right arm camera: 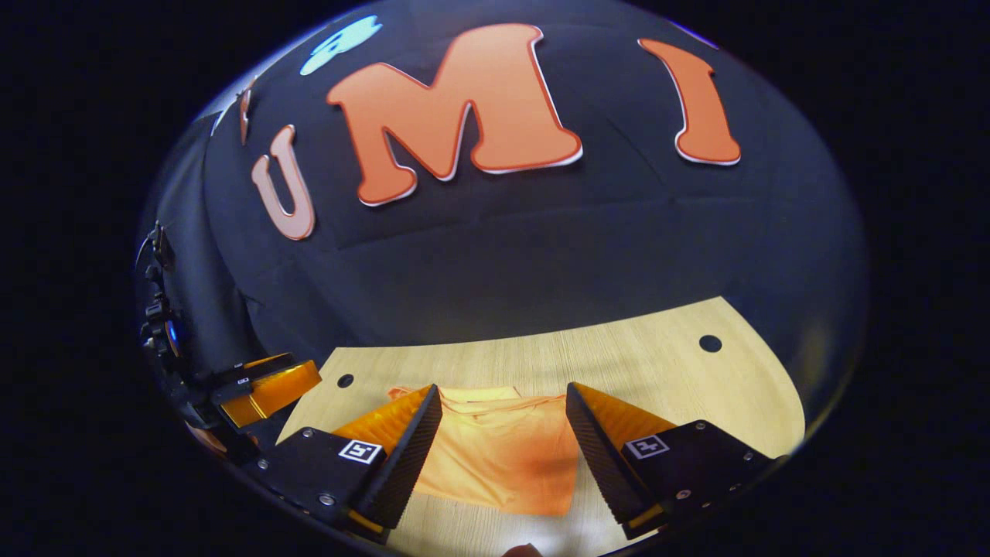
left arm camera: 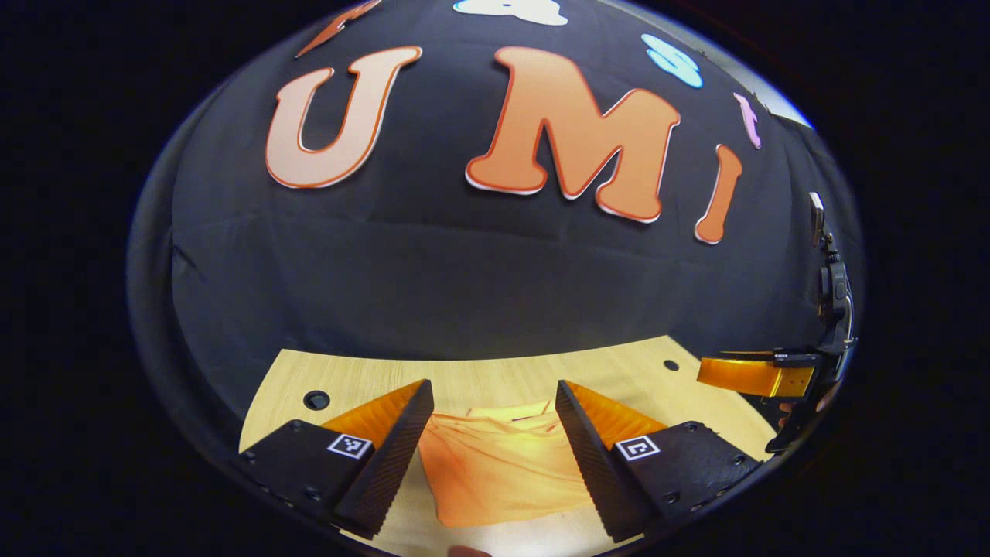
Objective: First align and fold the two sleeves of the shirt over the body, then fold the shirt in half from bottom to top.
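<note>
We see the orange shirt (left arm camera: pixel 499 468) lying flat on the pale wooden surface (right arm camera: pixel 619 356), collar end toward the booth's black cloth wall, and in both views it looks already narrowed into a rough rectangle, so we judge the sleeves may be folded in, though we cannot tell for certain. The cloth is thin and soft, with shallow wrinkles across it; we expect it to be light, limp and prone to sliding or bunching on the smooth wood, with no stiffness to carry a fold by itself. We would take hold at the two near corners of the hem, pinching all layers together, and lift both evenly toward the collar. The left gripper (left arm camera: pixel 495 441) hovers above the shirt with jaws spread wide, grasping nothing; the right gripper (right arm camera: pixel 503 441) likewise hangs released over the cloth, its fingers apart.
</note>
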`<state>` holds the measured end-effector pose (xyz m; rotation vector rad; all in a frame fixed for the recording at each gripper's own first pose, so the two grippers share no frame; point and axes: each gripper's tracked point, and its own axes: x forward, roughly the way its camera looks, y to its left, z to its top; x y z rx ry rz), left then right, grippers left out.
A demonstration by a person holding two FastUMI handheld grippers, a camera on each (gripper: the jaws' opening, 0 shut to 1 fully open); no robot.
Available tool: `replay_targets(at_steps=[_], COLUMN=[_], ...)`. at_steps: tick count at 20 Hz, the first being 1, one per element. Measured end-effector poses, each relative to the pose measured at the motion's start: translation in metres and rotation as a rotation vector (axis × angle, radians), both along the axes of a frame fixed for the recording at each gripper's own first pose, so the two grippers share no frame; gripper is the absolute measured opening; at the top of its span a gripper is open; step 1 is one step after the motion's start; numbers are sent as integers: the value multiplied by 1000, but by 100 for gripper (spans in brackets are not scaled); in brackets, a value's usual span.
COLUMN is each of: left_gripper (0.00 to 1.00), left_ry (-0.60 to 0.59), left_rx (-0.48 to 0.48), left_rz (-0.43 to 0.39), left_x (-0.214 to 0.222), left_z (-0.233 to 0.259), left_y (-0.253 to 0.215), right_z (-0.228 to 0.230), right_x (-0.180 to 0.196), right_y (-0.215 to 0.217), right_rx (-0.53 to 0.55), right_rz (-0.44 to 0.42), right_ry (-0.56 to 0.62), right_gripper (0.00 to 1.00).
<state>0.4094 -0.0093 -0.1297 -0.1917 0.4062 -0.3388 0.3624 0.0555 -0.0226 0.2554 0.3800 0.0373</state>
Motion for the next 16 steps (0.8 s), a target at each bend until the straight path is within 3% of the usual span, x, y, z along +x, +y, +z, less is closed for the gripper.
replay_targets(at_steps=[6, 12, 16], left_gripper=[98, 98, 98], left_ry=[-126, -162, -169], left_rx=[15, 56, 88], left_rz=[36, 52, 151], left_x=[-75, -125, -165], left_z=[40, 53, 58], left_y=[-8, -11, -4], right_z=[41, 60, 52], right_x=[-66, -107, -138], right_y=[-21, -40, -26], right_rx=[-25, -151, -132], right_rz=[-40, -88, -69], right_ry=[-119, -238, -233], right_gripper=[98, 98, 98])
